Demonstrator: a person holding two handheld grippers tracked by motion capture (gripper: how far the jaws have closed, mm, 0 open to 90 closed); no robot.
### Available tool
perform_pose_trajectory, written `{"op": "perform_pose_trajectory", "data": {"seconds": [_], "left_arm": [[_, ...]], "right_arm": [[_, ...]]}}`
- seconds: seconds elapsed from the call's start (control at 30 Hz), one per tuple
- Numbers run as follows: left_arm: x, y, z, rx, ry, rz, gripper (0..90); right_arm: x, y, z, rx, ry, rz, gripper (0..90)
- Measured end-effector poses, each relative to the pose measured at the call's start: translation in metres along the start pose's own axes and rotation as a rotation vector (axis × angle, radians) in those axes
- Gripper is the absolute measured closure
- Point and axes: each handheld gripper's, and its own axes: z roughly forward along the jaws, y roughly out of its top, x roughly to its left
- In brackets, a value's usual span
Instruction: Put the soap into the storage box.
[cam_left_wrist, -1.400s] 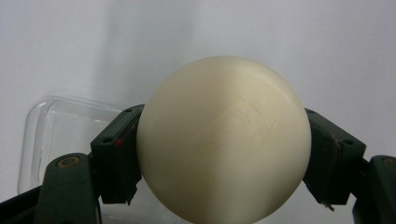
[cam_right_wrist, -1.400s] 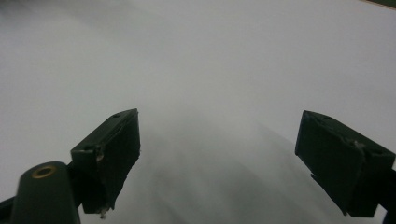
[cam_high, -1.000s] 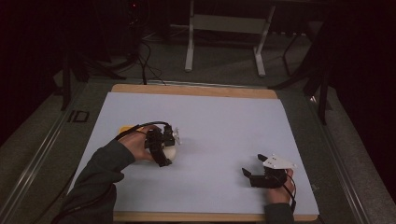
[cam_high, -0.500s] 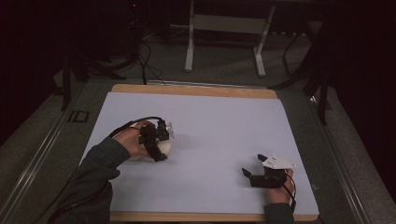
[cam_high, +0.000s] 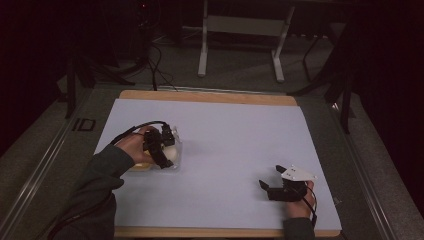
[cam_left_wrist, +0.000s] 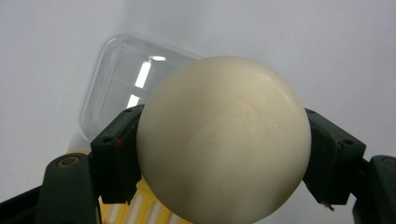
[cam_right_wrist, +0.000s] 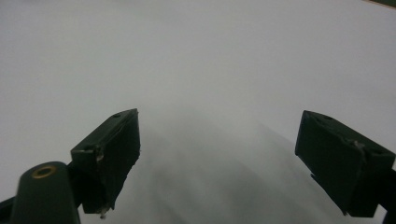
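Two black jaws of the left gripper (cam_left_wrist: 223, 154) pinch a cream ball (cam_left_wrist: 223, 140) from either side, holding it just above a clear plastic tray (cam_left_wrist: 126, 79) at the left of the white mat (cam_high: 240, 140); something yellow (cam_left_wrist: 140, 210) lies beneath, perhaps the tray's base, though the view is too close to be sure. The step in hand seems to be carrying the ball to the tray. Next comes lowering it inside, then parting the jaws. The right gripper (cam_right_wrist: 233, 158) rests spread and empty over the mat.

The ball (cam_left_wrist: 224, 140) looks smooth, glossy cream plastic; the container (cam_left_wrist: 126, 79) is clear shiny plastic; the table cover (cam_high: 240, 145) is matt.
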Motion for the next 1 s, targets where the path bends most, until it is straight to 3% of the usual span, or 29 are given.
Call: {"op": "perform_pose_trajectory", "data": {"seconds": [1.0], "left_arm": [[0.038, -0.047, -0.005, 0.022, 0.038, -0.170, 24.7]], "right_arm": [[0.000, 0.000, 0.000, 0.001, -0.001, -0.001, 13.9]]}}
